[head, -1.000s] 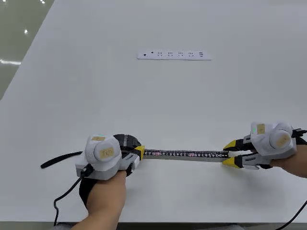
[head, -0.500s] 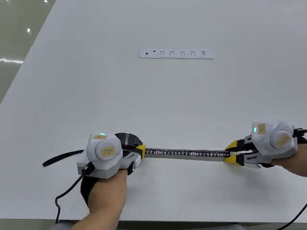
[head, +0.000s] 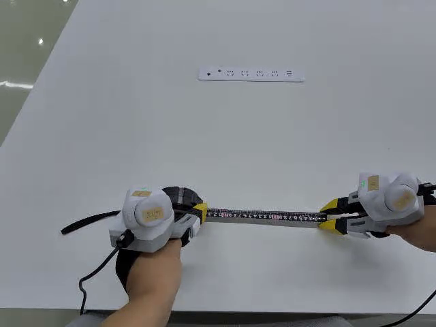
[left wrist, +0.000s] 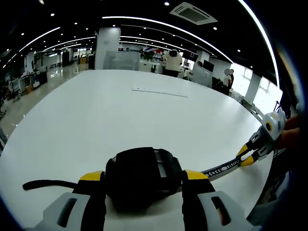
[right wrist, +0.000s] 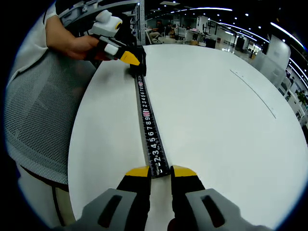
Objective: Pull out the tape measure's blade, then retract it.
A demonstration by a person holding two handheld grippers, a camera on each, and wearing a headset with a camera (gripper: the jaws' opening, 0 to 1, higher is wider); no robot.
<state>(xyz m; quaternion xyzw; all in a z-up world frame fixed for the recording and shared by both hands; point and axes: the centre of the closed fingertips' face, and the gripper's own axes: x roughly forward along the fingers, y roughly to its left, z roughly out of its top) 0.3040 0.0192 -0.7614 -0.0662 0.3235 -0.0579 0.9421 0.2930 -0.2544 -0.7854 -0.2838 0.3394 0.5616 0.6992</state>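
White table (head: 204,136) carries a power strip (head: 251,74) at 12 o'clock. Glossy floor (head: 27,41) at 10 o'clock. Ceiling light strips (left wrist: 139,18) curve overhead; windows (left wrist: 255,89) at 3 o'clock.

Hidden and unreadable, this moment.
In the head view my left claw (head: 193,222) covers most of the tape measure case (head: 178,197) and the strap's (head: 87,223) near end. The blade (head: 266,217) tip is lost between my right claw's (right wrist: 160,172) jaws. Its numerals are too small to read from the head view.

The case (head: 178,198) is black. The blade (right wrist: 150,130) is dark, with white and red numbers. The left gripper (left wrist: 143,174) and right gripper (right wrist: 160,172) are white with yellow tips.
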